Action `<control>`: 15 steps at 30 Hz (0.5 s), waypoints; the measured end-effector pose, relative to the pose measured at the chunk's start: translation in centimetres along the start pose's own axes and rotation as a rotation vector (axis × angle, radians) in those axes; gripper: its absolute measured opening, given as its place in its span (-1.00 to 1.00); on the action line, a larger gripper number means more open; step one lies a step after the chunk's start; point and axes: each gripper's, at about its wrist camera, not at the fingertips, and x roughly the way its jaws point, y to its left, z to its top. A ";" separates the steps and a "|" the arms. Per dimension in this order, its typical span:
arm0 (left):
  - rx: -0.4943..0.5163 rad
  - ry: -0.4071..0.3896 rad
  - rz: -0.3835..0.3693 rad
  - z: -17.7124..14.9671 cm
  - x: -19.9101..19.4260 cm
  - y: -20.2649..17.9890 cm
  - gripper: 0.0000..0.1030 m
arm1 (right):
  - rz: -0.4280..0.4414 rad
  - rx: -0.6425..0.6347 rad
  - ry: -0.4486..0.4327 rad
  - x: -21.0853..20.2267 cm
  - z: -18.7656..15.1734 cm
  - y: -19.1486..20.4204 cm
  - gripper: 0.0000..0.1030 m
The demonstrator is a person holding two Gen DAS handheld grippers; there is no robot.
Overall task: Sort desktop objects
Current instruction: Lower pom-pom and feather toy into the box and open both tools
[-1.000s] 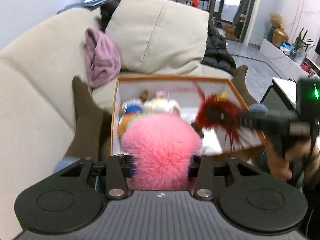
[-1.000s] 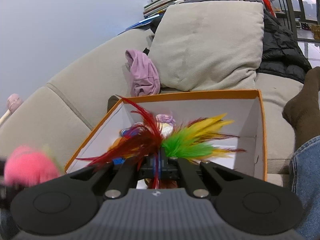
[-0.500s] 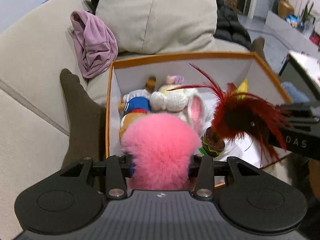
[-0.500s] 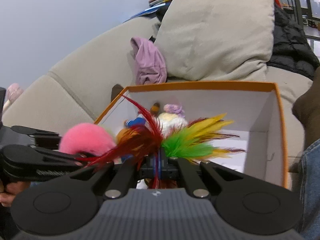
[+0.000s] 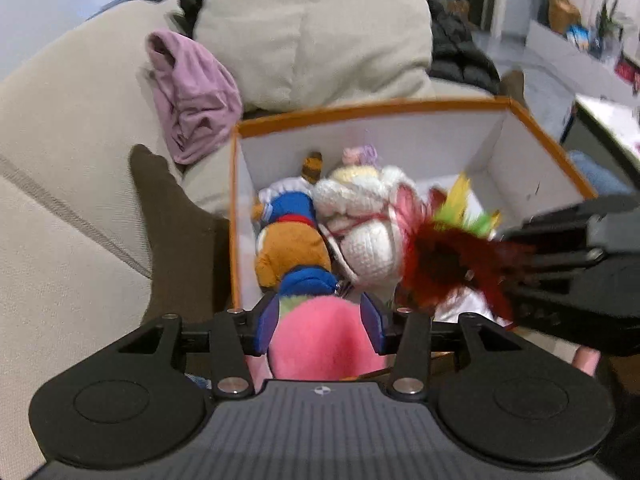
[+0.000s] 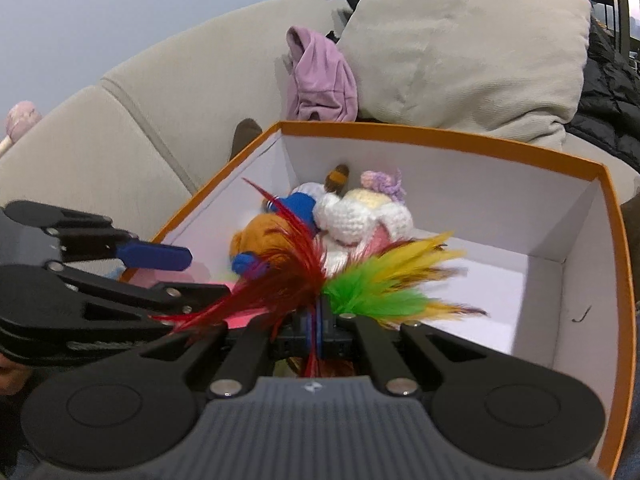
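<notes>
The pink pompom (image 5: 324,334) was half hidden in the left wrist view: its lower part sank behind the left gripper (image 5: 322,322) body, and its outline was blurred. Its jaws had just been opening, with the pompom between them; the blue pads (image 5: 371,320) flanked the fluff, but whether they still pressed on it could not be made out. In the right wrist view only a strip of pink showed under the left gripper's blue fingertip (image 6: 158,257) at 9 o'clock.

The right gripper (image 6: 316,326) was clamped tight on the feather toy (image 6: 340,276), its jaws together on the stem. Red feathers fanned toward 10 o'clock, green and yellow toward 2 o'clock. What lay below the stem was hidden behind the gripper body. In the left wrist view the same toy was a red blur at 3 o'clock, with the right gripper cut off by the frame edge.

The orange-rimmed cardboard box (image 6: 440,136) with white inner walls sat on a beige sofa (image 6: 120,132). Inside, toward its far left corner, lay an orange plush figure in blue clothing (image 5: 290,240) touching a white crocheted bunny (image 5: 364,216); both were partly covered by the feathers. The right half of the box floor was bare. The pompom hung over the near left corner of the box, the feather toy over its near middle.

A lilac garment (image 5: 192,96) lay beside a cushion (image 5: 316,32) at 12 o'clock, behind the box.
</notes>
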 end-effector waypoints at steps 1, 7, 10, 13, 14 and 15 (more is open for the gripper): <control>-0.016 -0.022 -0.002 -0.1 -0.6 0.3 0.02 | -0.006 -0.008 0.007 0.3 0.1 0.2 -0.97; -0.145 -0.145 -0.009 -1.2 -3.7 2.6 0.03 | -0.002 -0.069 0.050 1.7 0.3 2.3 -0.96; -0.199 -0.171 -0.016 -1.8 -4.0 3.5 0.03 | 0.009 -0.091 0.052 2.2 0.4 3.2 -0.96; -0.233 -0.179 -0.018 -2.2 -3.8 4.2 0.03 | 0.009 -0.107 0.053 2.6 0.3 3.8 -0.95; -0.242 -0.179 -0.017 -2.5 -3.6 4.3 0.03 | 0.010 -0.107 0.055 2.6 0.3 3.8 -0.93; -0.247 -0.176 -0.018 -2.6 -3.4 4.4 0.03 | 0.012 -0.102 0.056 2.6 0.2 3.8 -0.87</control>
